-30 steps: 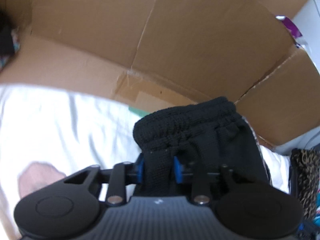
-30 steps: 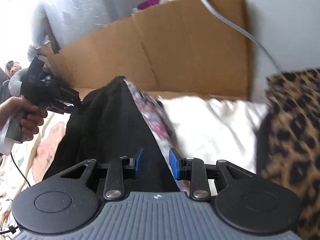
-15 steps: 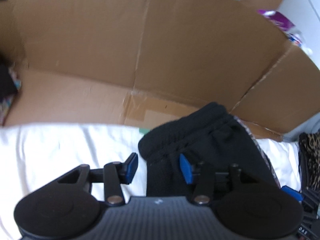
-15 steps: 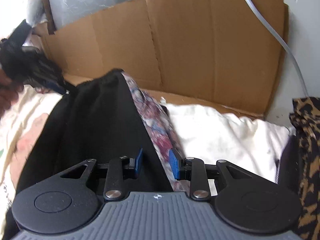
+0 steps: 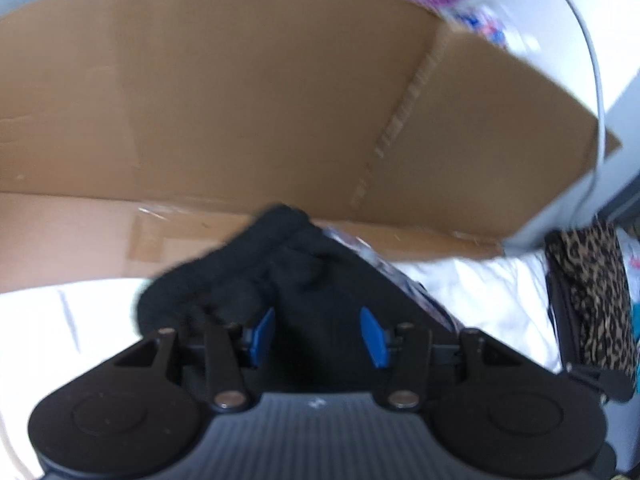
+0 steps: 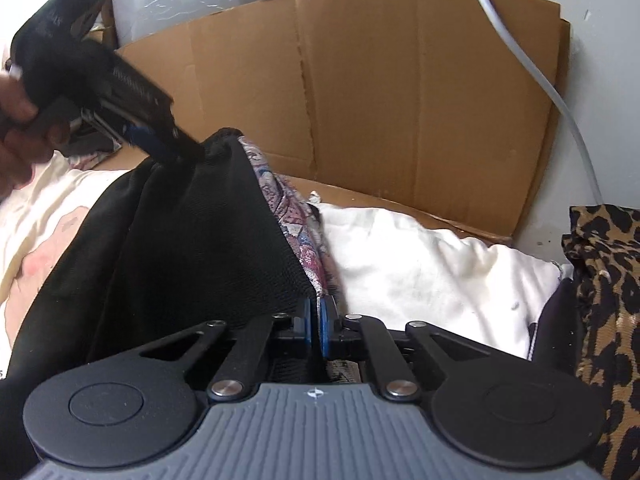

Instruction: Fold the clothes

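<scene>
2 grippers worked the black garment (image 6: 180, 248), raised off the white bedding (image 6: 420, 264): right gripper (image 6: 316, 322) pinched its patterned edge for tension; left gripper (image 5: 318, 334) stood spread around the waistband.

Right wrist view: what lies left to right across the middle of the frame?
person's hand → left gripper → black garment → patterned fabric edge → white pillow → leopard-print fabric
</scene>
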Available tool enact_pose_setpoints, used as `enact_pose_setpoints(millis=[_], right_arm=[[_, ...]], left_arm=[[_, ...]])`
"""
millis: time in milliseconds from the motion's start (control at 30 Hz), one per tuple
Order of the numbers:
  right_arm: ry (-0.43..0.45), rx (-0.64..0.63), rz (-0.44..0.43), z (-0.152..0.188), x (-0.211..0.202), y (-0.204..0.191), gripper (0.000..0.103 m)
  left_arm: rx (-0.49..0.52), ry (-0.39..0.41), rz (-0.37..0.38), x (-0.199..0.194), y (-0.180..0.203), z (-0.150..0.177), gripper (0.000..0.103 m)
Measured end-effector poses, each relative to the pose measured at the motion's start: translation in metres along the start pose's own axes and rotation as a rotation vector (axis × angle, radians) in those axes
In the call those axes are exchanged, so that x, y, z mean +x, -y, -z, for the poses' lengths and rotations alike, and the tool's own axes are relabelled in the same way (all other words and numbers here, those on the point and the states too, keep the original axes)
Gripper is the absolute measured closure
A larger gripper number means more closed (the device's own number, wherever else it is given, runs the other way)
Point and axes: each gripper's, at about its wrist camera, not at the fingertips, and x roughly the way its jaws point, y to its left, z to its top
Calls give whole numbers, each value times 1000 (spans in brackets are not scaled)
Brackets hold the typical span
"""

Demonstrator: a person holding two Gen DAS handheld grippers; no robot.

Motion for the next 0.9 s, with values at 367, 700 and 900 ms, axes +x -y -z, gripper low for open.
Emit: enact_pose_setpoints(millis=[367,700,900], right_arm=[[-7,78,-4,7,5,21,101],[-14,184,-54,15,-9,27,74],[21,204,-57,27,-49,32,64]], left_arm=[[26,-38,-48,69,36,-2,50],[-39,-49,-52,93,31,-8,38],[-15,-59,-79,94,35,-8,35]])
